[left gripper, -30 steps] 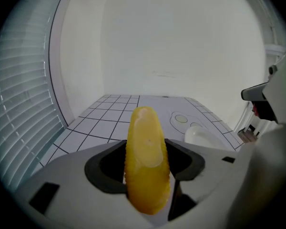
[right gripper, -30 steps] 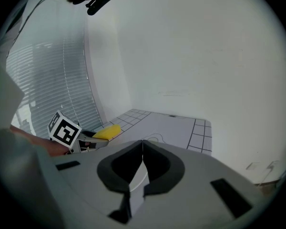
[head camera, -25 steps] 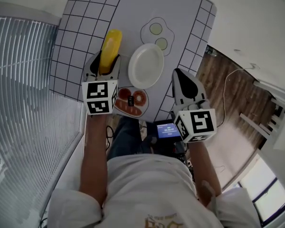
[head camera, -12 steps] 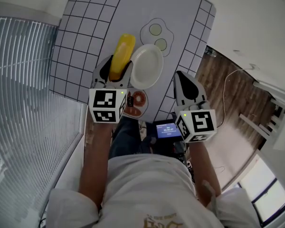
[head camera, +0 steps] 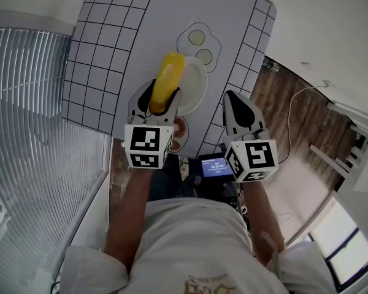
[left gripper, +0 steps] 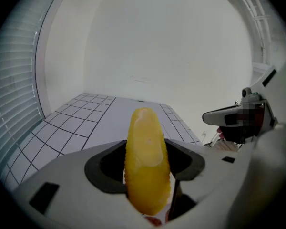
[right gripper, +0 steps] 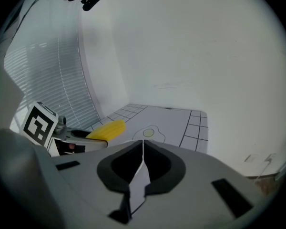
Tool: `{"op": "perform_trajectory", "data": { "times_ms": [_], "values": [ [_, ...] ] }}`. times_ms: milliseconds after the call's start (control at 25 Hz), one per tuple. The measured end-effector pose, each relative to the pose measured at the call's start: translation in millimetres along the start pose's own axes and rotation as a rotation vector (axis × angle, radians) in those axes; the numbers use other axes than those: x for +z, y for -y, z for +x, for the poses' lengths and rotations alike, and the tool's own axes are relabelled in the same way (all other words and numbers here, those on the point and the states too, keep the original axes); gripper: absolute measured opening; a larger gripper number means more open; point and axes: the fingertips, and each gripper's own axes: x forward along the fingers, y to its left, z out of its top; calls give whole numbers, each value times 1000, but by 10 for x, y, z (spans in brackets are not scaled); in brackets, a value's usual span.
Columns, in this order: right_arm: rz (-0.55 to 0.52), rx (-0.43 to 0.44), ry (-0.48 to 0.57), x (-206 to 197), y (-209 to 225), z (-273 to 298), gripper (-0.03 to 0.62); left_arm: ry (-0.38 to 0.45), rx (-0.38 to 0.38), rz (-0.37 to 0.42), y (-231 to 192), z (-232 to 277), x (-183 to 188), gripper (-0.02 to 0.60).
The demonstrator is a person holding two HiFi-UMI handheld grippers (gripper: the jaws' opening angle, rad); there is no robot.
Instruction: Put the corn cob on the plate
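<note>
Corn cob (head camera: 166, 79) is clamped between the fingers of the left gripper (head camera: 158, 100), its tip pointing away from the person. It lies over the near-left rim of the plate (head camera: 196, 87) on the table (head camera: 110, 41). The right gripper (head camera: 235, 106) hangs beside the plate at the table's edge, fingers pressed together on nothing.

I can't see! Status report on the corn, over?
Left hand-held gripper shut on corn cob; right hand-held gripper shut, empty. Cob at plate edge, not down. Plate looks clear.
</note>
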Motion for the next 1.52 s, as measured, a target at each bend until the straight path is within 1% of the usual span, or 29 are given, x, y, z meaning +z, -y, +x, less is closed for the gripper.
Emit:
{"op": "perform_trajectory", "data": {
  "times_ms": [80,160,200,240,360,480,560,640,680,720,800,840,880,1080,1520],
  "values": [
    [5,4,-2,-6,3,13,8,-1,-4,7,45,13,2,247],
    [34,35,-20,-28,-33,59,12,-3,-4,11,83,22,3,247],
    [65,69,-37,-46,-75,99,48,-4,-4,15,103,25,1,247],
    [109,111,-54,-62,-126,148,117,-5,-4,20,125,28,-1,247],
    [272,242,-85,-52,-285,309,233,-2,-1,63,199,30,7,247],
    [396,342,-97,11,-431,434,284,-1,-6,136,310,26,4,247],
    [420,374,-113,16,-487,494,298,-10,-22,174,407,33,-28,247],
    [390,373,-135,-14,-480,557,298,-16,-34,172,470,41,-68,247],
    [354,361,-143,-28,-458,585,307,-19,-36,163,479,43,-78,247],
    [302,339,-150,-41,-426,610,317,-23,-35,154,477,45,-87,247],
    [172,282,-164,-71,-349,663,319,-37,-30,154,466,64,-124,247],
    [120,265,-171,-90,-319,692,319,-43,-28,160,465,82,-144,247],
    [94,261,-177,-109,-301,717,319,-46,-27,163,467,98,-166,247],
    [101,285,-198,-198,-283,766,319,-53,-8,138,470,147,-243,247],
    [80,302,-189,-184,-254,849,319,-57,49,127,405,264,-245,247]
  ]
}}
